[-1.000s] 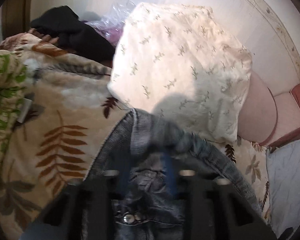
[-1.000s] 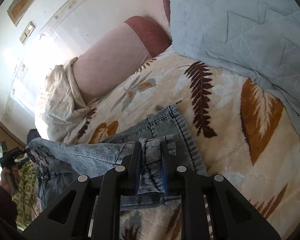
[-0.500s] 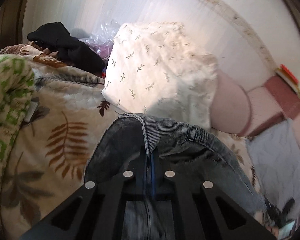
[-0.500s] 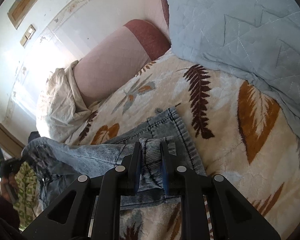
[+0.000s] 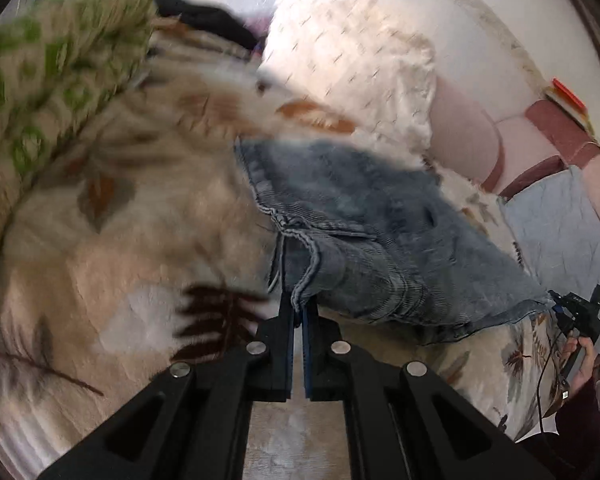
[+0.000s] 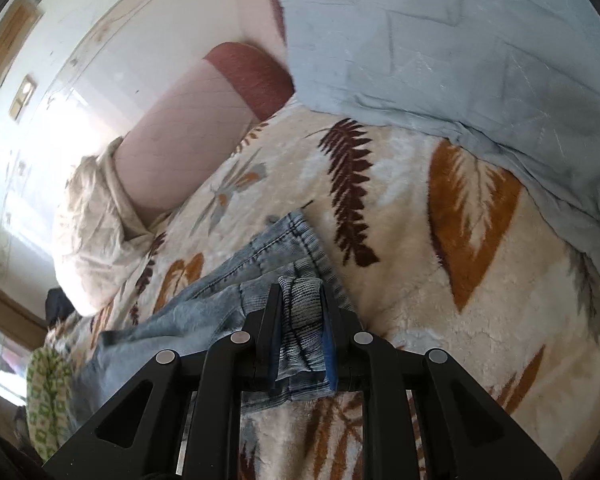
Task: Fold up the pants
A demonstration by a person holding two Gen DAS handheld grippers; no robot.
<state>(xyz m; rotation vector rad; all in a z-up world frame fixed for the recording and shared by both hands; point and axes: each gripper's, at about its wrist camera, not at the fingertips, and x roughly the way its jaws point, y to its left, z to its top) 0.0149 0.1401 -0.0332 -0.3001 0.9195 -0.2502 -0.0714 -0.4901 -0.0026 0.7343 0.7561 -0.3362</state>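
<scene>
Blue denim pants [image 5: 364, 236] lie stretched across a cream blanket with leaf prints [image 5: 132, 264]. My left gripper [image 5: 299, 304] is shut on a folded edge of the denim at the near left side. In the right wrist view the same pants [image 6: 204, 304] run off to the lower left, and my right gripper [image 6: 300, 292] is shut on a bunched hem end. The right gripper [image 5: 576, 312] also shows at the far right of the left wrist view, held in a person's hand [image 5: 582, 360].
A white floral pillow [image 5: 352, 64] and a pink bolster [image 5: 464, 136] lie at the head of the bed. A light blue quilt [image 6: 460, 52] covers the right side. A green-patterned cloth [image 5: 48, 68] and dark clothing [image 5: 204, 16] sit at the left.
My left gripper has swept across the bed with the denim edge, pulling the pants out flatter over the blanket; the view is blurred from the motion. The right gripper has barely shifted, still holding the hem.
</scene>
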